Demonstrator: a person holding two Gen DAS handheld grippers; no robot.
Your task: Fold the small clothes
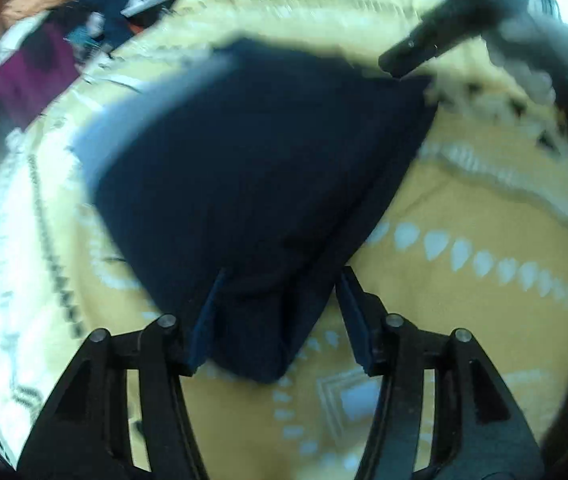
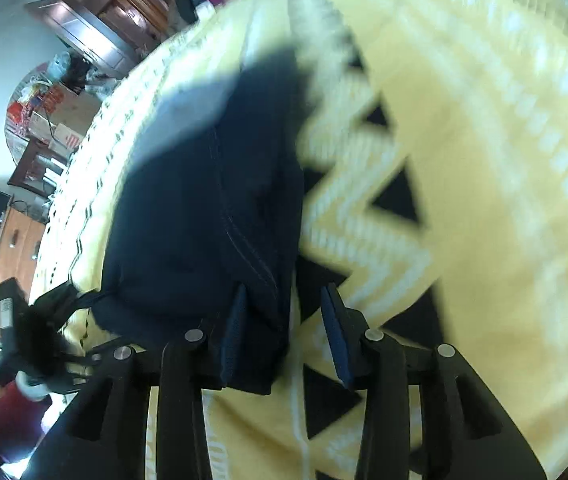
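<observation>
Already both sets of fingers stand released, the left gripper (image 1: pixel 280 312) and right gripper (image 2: pixel 284 332) each straddling a corner of the navy garment (image 1: pixel 252 160) at mid-frame on the yellow blanket (image 1: pixel 463 208), so a careless withdrawal could snag the cloth and undo its fold.

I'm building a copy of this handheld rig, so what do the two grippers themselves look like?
Both look alike. The left gripper and the right gripper each have black plastic linkage arms with triangular cut-outs, round silver pivot pins, and two flat fingers faced with dark blue pads. No cables or markings show.
</observation>
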